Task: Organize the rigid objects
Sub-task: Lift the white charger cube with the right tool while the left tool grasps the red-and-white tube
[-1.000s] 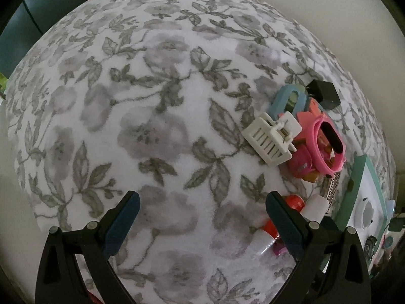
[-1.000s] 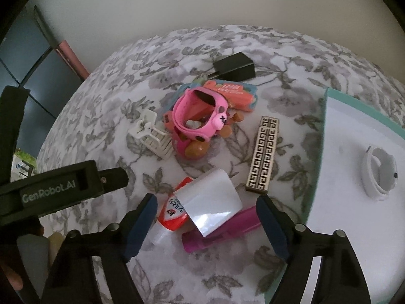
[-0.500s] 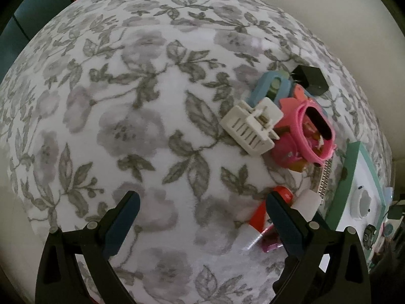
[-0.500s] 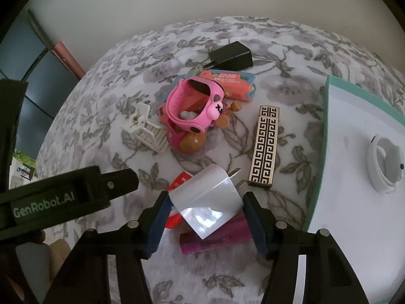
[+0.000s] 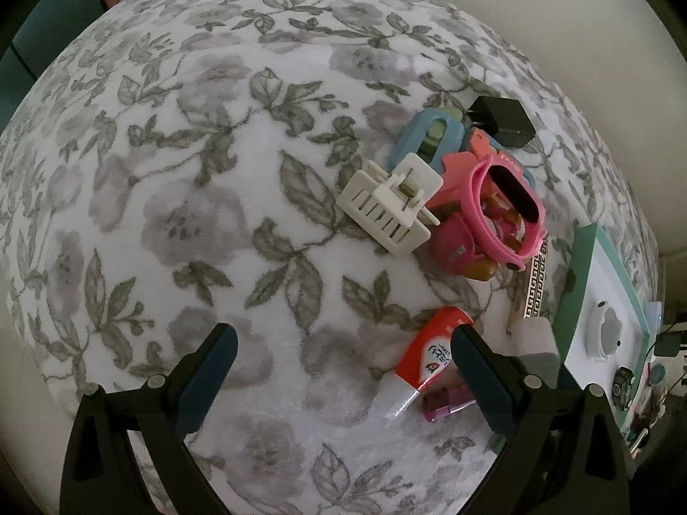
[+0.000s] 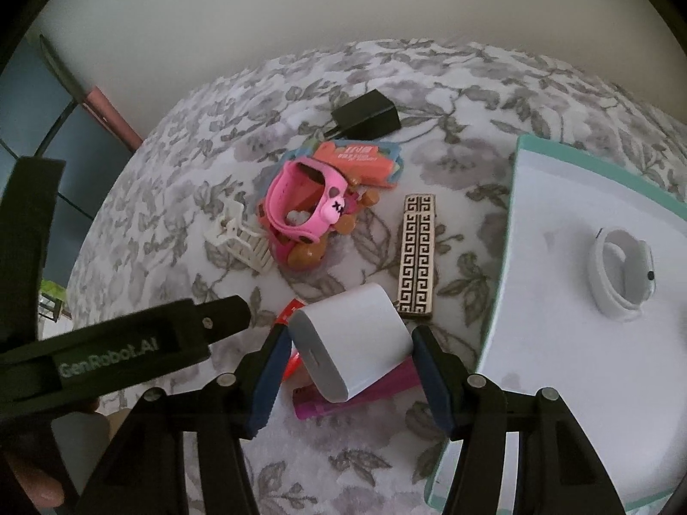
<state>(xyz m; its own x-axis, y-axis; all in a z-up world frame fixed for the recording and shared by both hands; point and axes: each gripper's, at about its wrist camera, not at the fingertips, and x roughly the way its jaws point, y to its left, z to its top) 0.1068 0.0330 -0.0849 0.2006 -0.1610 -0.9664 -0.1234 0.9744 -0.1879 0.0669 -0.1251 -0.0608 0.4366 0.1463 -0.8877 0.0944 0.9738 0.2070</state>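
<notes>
1. Between your right gripper's (image 6: pixel 350 371) pads sits the white charger (image 6: pixel 352 341); both blue pads press its sides and it rides tilted above the floral cloth (image 6: pixel 180 197), so you have it clamped and lifted, clear of the pile.
2. You grip it across the flat sides, likely because those faces give the pads full contact; whether its prongs are out I cannot tell.
3. Your left gripper (image 5: pixel 343 380) hangs over bare cloth with jaws wide apart and nothing between them. It looks parked out of the way.
4. Under the charger lie a red tube (image 5: pixel 429 352) and a magenta pen (image 6: pixel 356 395); they stay on the cloth, untouched.
5. Further back sits the clutter: pink watch (image 6: pixel 307 206), white clip (image 5: pixel 390 206), orange case (image 6: pixel 356 159), patterned bar (image 6: pixel 417 253), black adapter (image 6: pixel 367 116). All are bunched together, so lifting one thing at a time makes sense.
6. At your right the teal-rimmed tray (image 6: pixel 511 214) holds only a white watch (image 6: pixel 622 274), set well inside it. That looks like the sorting spot.
7. My read: the charger goes to the tray next, beside the white watch. Watch the raised rim on the way over.
</notes>
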